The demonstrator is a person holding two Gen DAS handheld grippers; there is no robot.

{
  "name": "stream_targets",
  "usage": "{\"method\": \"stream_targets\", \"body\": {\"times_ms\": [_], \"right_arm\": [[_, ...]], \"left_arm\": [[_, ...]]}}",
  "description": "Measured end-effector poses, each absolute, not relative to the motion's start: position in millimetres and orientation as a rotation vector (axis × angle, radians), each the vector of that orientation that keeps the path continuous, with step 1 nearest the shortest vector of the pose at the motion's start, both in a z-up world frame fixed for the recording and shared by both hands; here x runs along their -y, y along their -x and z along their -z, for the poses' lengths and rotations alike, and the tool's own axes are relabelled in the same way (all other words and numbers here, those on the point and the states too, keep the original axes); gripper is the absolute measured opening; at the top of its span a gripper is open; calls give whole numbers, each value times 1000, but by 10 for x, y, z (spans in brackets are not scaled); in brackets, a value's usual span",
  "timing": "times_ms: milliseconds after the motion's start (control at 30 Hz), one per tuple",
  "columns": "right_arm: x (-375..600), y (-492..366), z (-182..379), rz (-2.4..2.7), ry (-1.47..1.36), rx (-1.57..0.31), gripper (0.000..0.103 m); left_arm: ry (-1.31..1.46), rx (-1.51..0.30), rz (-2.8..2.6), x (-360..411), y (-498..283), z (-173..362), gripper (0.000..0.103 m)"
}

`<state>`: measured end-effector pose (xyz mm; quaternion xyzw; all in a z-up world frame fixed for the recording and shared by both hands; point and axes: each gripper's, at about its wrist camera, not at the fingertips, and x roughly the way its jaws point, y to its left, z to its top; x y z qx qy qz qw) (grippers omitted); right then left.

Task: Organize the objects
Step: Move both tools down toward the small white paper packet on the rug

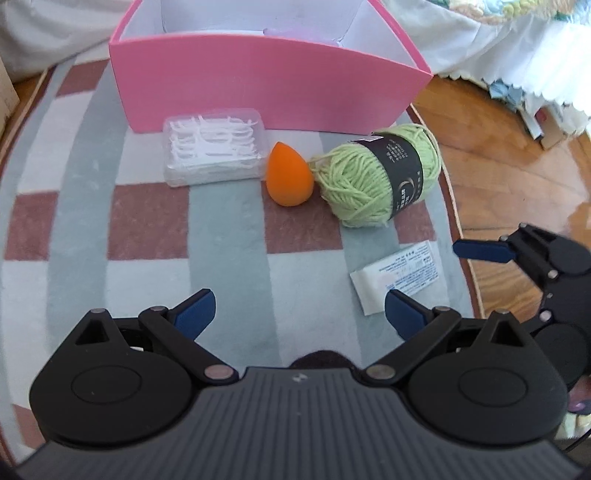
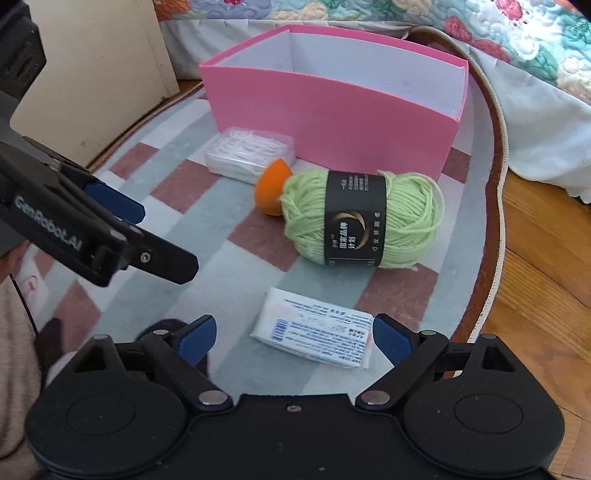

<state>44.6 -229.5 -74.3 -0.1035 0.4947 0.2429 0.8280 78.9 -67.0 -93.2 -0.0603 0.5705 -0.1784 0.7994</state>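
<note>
Left wrist view: left gripper hangs above a checked rug, fingers spread wide, nothing between them.
Right gripper: right gripper is likewise spread wide and empty; its blue pads flank the near end of a white packet without touching it.
Pink box: pink box stands at 12 o'clock on the rug, open at the top, white inside; something pale lilac lies within, kind not legible.
Floss-pick case: clear plastic case of white picks lies just before the box's front wall at 11 o'clock, long axis running 9 to 3.
Sponge: orange teardrop sponge lies on its side between case and yarn, tip toward 12 o'clock, touching the yarn, just beside the case.
Yarn: pale green yarn ball with a black paper band lies at 1 o'clock, long axis from 7 to 1 in the left wrist view; a loose strand trails at its far end.
Packet detail: flat, white, with blue print; it lies nearest the grippers, well apart from the box, long axis from 7 to 1 in the left wrist view.
Surroundings: wooden floor at 3 o'clock; floral quilt beyond the box.
</note>
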Motion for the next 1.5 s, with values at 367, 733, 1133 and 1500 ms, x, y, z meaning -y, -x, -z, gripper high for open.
{"method": "stream_targets", "body": {"times_ms": [367, 733, 1133, 1500], "right_arm": [[2246, -187, 996, -417, 321, -892, 94], [2437, -208, 1112, -449, 101, -935, 94], [2455, -164, 1175, -441, 77, -915, 82], [2335, -157, 1138, -480, 96, -927, 73]], "left_arm": [[287, -1233, 377, 733, -776, 1319, 99], [141, -1147, 452, 1036, -697, 1408, 95], [228, -1159, 554, 1154, -719, 1429, 31], [298, -1176, 529, 1040, -764, 1465, 25]]}}
